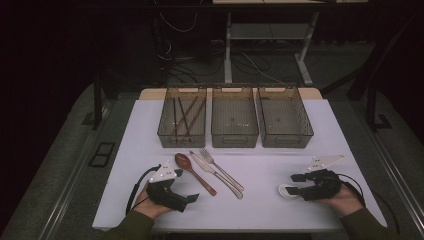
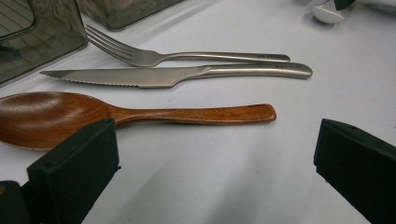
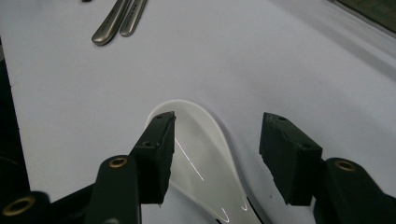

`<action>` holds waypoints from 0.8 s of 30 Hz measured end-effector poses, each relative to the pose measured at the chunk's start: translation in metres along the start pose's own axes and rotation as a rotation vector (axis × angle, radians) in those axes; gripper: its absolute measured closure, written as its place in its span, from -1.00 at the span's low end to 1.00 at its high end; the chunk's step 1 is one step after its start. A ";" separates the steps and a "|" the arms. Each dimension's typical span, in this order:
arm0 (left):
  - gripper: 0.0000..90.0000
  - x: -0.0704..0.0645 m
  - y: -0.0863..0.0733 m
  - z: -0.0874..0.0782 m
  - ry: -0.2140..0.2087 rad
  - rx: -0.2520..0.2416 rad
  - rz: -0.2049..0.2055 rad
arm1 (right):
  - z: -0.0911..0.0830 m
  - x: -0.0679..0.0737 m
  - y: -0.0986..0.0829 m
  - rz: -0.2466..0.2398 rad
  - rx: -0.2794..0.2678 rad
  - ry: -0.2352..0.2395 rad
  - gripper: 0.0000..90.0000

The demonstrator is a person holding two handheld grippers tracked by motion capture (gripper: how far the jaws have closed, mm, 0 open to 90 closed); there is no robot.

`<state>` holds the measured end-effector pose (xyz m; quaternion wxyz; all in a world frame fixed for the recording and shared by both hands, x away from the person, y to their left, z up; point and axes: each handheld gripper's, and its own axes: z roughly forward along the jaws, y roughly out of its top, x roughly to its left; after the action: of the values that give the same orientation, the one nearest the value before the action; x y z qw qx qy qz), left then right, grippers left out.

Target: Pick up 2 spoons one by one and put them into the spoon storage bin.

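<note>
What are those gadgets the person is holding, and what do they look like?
Each hand holds a black two-jaw tool. The left gripper and right gripper each carry a pale grey three-cornered plate on top and trail a black cable. Up close the jaws are blocky black pads, with brass-coloured rivets on the right one's arms. The sleeves are dark olive.

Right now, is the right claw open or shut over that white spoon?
Open. In the right gripper view the right claw has its jaws spread either side of the white spoon, with a gap beside the right-hand jaw.
</note>
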<state>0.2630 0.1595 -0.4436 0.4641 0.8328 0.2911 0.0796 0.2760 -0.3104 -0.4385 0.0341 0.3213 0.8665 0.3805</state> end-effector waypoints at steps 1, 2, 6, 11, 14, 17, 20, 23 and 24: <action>-1.00 0.000 0.000 0.000 -0.001 0.000 -0.001 | 0.000 0.000 0.000 -0.002 0.003 0.004 0.00; -1.00 0.000 0.000 0.000 -0.001 0.000 -0.001 | 0.001 0.000 -0.001 -0.004 0.006 0.008 0.00; -1.00 -0.001 0.000 0.000 -0.003 0.002 0.007 | 0.002 0.001 -0.002 -0.015 0.017 0.020 0.01; -1.00 -0.001 0.000 0.001 -0.003 0.004 0.007 | 0.004 0.003 -0.002 -0.035 0.032 0.029 0.03; -1.00 -0.001 0.000 0.001 -0.005 0.008 0.011 | 0.005 0.004 -0.002 -0.053 0.046 0.029 0.04; -1.00 -0.001 0.000 0.002 -0.008 0.013 0.013 | 0.006 0.005 -0.003 -0.071 0.055 0.032 0.08; -1.00 -0.001 0.000 0.003 -0.009 0.017 0.017 | 0.007 0.007 -0.004 -0.092 0.070 0.032 0.14; -1.00 -0.001 0.000 0.003 -0.008 0.018 0.018 | 0.008 0.009 -0.004 -0.119 0.081 0.040 0.25; -1.00 -0.001 0.000 0.003 -0.009 0.019 0.018 | 0.007 0.009 -0.004 -0.125 0.083 0.054 0.27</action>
<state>0.2628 0.1566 -0.4451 0.4569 0.8400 0.2823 0.0774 0.2688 -0.3020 -0.4445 0.0210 0.2572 0.9006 0.3497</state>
